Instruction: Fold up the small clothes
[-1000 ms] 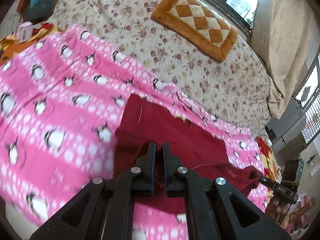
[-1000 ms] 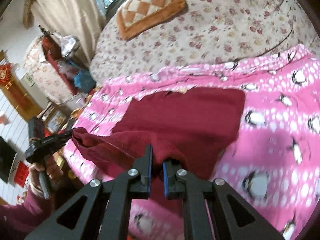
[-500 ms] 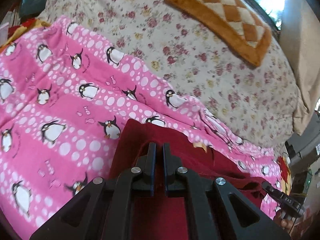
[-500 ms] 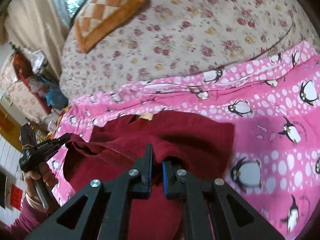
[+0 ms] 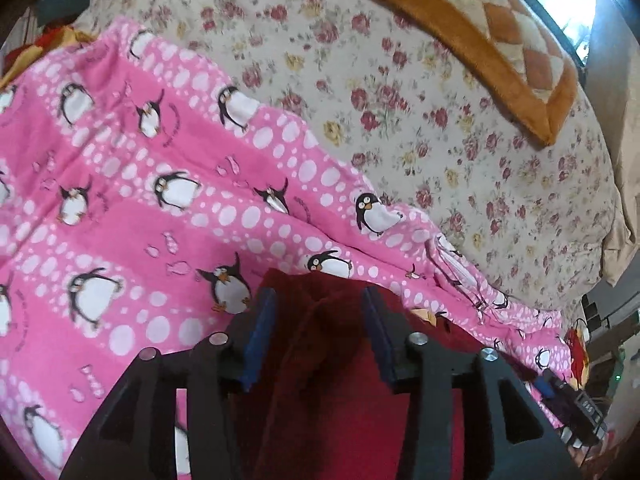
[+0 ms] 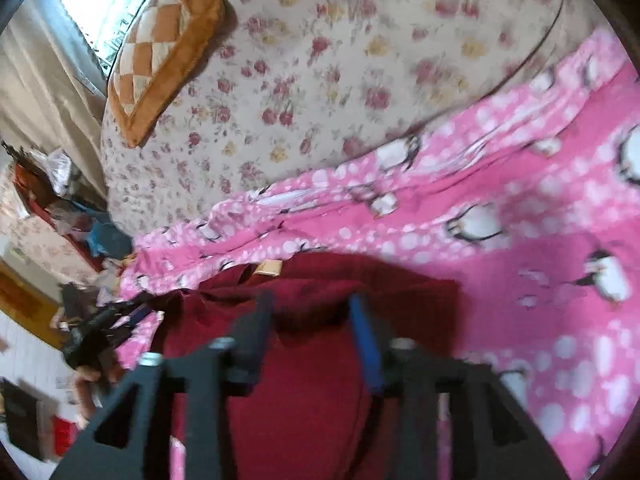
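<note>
**Letting go of the fold cleanly**

Releasing is the step: the dark red garment (image 5: 340, 392) lies folded at lower centre on the pink penguin blanket (image 5: 120, 200). Both tongs have just been opening — left gripper (image 5: 318, 300) and right gripper (image 6: 310, 304) stand apart, cloth between but unpressed. Draw both back evenly so no pad snags the top layer — then smooth the far edge near the floral bedspread (image 5: 440, 140).
</note>
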Tool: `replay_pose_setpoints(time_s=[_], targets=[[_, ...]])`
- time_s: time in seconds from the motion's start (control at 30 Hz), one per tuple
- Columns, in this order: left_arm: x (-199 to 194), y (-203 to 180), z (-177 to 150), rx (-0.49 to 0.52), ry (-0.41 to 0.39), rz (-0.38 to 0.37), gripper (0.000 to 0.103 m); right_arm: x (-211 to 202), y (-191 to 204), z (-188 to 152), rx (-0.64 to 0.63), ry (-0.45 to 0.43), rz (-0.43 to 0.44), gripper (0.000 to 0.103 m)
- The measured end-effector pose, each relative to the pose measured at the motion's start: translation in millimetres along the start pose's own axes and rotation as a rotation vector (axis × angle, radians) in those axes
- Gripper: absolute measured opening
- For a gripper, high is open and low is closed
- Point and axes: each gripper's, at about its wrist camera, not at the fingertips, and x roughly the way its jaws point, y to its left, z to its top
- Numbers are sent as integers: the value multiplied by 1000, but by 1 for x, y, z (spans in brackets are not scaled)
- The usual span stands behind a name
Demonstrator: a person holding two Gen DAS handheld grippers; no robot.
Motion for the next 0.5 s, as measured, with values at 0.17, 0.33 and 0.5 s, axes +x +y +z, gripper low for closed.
replay_pose_setpoints(time_s=[0.17,0.33,0.5], targets=[[3,-2,-8,11,18,35,27,-20,19,-3,-102,-58,5,52],[41,2,-18,41,81,133,27,43,44,-6,-246,79,-142,39],[65,15,-16,37,99,189,27,90,17,9,-175,95,-266,30]])
